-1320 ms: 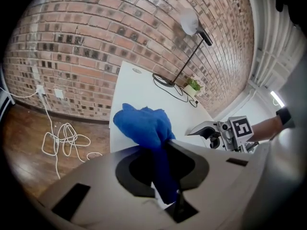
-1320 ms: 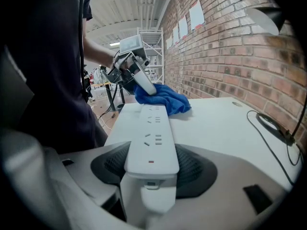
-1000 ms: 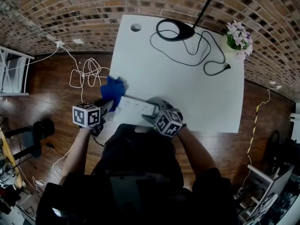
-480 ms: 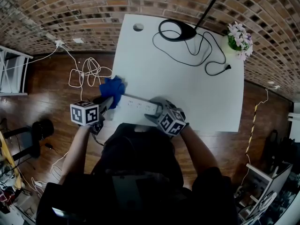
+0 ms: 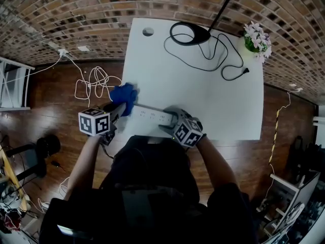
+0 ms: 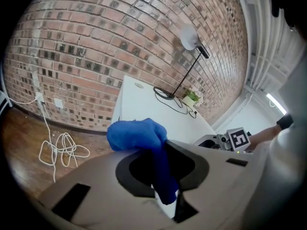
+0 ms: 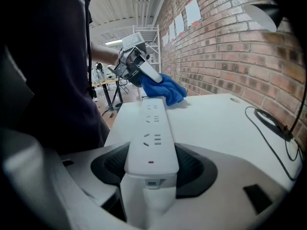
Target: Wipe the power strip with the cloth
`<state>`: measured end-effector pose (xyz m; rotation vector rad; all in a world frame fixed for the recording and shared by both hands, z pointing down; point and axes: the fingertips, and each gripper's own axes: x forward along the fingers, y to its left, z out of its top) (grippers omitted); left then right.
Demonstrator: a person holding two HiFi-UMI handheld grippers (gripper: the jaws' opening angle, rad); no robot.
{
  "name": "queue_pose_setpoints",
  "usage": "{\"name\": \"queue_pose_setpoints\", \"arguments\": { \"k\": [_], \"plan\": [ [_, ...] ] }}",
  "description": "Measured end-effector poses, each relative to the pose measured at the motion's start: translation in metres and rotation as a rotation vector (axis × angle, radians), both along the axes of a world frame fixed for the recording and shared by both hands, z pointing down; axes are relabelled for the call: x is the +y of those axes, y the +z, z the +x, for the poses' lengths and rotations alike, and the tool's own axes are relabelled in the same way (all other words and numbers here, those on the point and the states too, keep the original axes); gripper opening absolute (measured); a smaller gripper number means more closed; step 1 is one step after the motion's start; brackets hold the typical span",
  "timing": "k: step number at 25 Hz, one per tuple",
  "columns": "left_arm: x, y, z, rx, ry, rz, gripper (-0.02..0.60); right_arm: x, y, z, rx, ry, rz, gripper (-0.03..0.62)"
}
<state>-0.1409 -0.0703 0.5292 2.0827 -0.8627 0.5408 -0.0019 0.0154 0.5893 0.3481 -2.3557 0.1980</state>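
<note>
**A:** What is gripped by the right tool (image 7: 151, 169)?

**B:** The near end of the white power strip (image 7: 152, 128) is clamped between its jaws, with the pads pressed against both long sides. In the head view this tool is found just below the middle of the frame, at the near edge of the white surface (image 5: 203, 93).

**A:** And the left tool (image 6: 165, 181)?

**B:** Its jaws are drawn almost together on a fold of the blue cloth (image 6: 139, 135), and the rest of the cloth is bunched beyond the tips. In the head view it is seen left of centre, by the surface's left edge.

**A:** How is the strip placed?

**B:** It is stretched across the lower left of the surface, from the right tool toward the cloth, with the sockets turned up. The cloth is held at its far end. Whether the two touch cannot be told.

**A:** What is found farther off?

**B:** A black lamp base (image 5: 189, 33) and its black cable (image 5: 223, 60) are set near the top edge of the surface. A pot of pale flowers (image 5: 256, 38) is placed in the upper right corner, and a round hole (image 5: 148, 31) is cut in the upper left. At the left, a white cable (image 5: 94, 80) is looped on the wooden floor (image 5: 51, 95), below a brick wall (image 5: 76, 14).
</note>
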Motion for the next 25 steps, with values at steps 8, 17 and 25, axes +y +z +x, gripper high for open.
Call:
{"name": "queue_pose_setpoints", "arguments": {
  "k": [8, 17, 25],
  "plan": [
    [-0.007, -0.011, 0.004, -0.003, 0.046, 0.047, 0.057, 0.001, -0.003, 0.000, 0.049, -0.026, 0.103, 0.275],
    [0.001, -0.018, 0.033, 0.032, 0.110, 0.034, 0.058, -0.018, -0.023, 0.001, 0.300, -0.188, 0.560, 0.270],
    [0.018, -0.004, 0.059, -0.024, 0.152, 0.024, 0.058, -0.023, -0.027, 0.002, 0.366, -0.202, 0.686, 0.267]
  ]
}}
